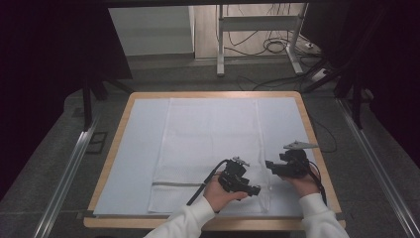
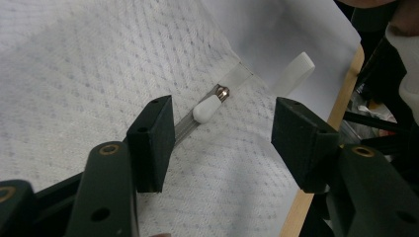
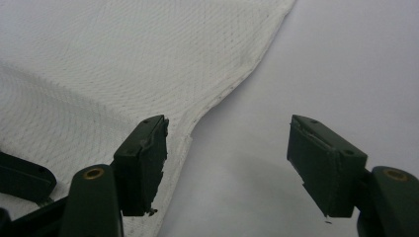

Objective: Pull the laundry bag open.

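A white textured cloth cover lies flat on a pale blue mat, with a grey zipper running across its near end. In the left gripper view the zipper's white pull lies between the jaws of my left gripper, which is open, its pads apart from the pull. In the high view my left gripper hovers over the cover's near right corner. My right gripper is open at the cover's right edge; one jaw is over the cloth, the other over bare mat.
The mat covers a wooden-edged table. A white fabric loop sticks out from the cover's edge near the zipper's end. Beyond the table are a metal stand and cables on the floor.
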Demonstrator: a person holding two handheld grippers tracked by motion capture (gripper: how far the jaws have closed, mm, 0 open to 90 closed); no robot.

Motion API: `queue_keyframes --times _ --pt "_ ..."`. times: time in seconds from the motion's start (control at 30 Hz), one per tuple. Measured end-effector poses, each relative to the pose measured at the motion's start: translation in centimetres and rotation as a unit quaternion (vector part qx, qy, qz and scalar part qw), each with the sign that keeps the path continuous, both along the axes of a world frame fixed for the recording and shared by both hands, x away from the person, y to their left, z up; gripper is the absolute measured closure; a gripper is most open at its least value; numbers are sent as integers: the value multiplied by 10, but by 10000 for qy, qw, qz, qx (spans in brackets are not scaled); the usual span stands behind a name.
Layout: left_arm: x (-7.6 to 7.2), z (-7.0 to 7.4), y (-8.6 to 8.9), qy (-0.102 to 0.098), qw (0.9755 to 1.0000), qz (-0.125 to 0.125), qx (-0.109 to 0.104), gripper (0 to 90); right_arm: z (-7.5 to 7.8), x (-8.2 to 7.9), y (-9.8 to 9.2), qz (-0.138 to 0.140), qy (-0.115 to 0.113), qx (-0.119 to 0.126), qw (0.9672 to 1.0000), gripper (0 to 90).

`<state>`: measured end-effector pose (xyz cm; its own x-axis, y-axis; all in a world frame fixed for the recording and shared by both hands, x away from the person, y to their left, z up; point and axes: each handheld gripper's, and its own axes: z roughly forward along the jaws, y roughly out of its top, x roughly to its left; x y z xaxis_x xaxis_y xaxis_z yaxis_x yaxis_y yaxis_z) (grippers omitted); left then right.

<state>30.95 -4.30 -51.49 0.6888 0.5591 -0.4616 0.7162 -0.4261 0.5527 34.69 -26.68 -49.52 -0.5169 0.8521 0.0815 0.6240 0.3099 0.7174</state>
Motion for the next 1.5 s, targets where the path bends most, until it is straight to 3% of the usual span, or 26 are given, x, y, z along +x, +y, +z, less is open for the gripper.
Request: queue_keyframes --times 0.07,0.77,0.97,1.2,1.3,1.5 --pt "1 0 -1 87 9999 8 -80 443 0 0 0 4 -8 9 10000 307" --pt "3 -6 -6 212 9997 -25 -105 527 0 0 0 12 5 1 10000 305" --pt "4 -5 -6 344 9990 -62 -281 536 1 0 -1 -11 -10 14 10000 305" --pt "3 -3 -5 89 9999 49 -97 539 1 0 -2 -17 -17 18 10000 305" --pt "4 -4 -2 140 9999 91 -26 535 1 0 -2 -19 -20 15 10000 305" --pt "3 -6 -7 176 9998 55 -108 540 1 0 -2 -23 -18 -5 10000 305"
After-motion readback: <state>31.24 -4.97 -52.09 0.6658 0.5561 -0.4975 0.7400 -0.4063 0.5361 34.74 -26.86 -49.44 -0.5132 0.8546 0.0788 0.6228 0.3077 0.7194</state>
